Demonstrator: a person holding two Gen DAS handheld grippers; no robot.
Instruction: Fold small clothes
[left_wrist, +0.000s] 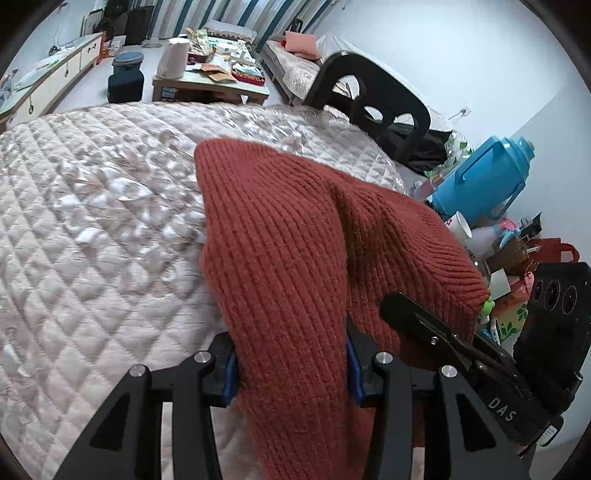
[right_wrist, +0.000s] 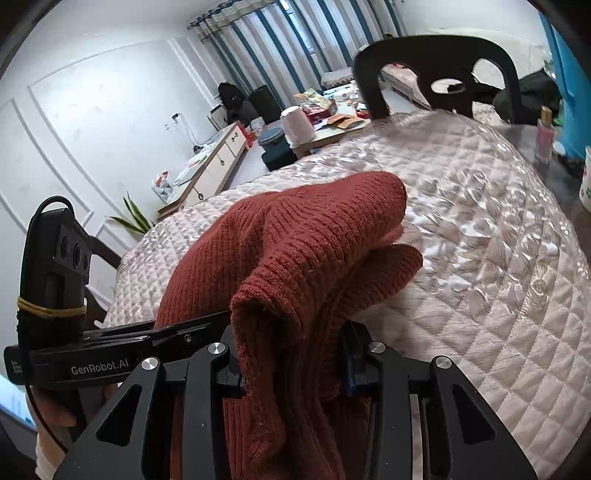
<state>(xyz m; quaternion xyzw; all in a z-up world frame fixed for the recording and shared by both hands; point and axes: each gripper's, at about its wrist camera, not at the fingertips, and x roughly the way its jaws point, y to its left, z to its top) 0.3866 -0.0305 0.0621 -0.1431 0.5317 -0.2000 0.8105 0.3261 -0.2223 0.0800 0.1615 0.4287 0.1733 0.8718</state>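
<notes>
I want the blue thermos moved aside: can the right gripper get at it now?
Probably not: the right gripper has its jaws clamped on the rust knit garment, which the left gripper also holds. The blue thermos stands beyond.

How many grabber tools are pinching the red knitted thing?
2. The left gripper grips one end of the red knitted garment with its fingers. The right gripper pinches the other end, beside the left gripper, above the quilted cover.

round table (right_wrist: 546, 158) under a quilted pale pink cover (left_wrist: 92, 221), rust knit garment (right_wrist: 332, 221) partly on it
</notes>
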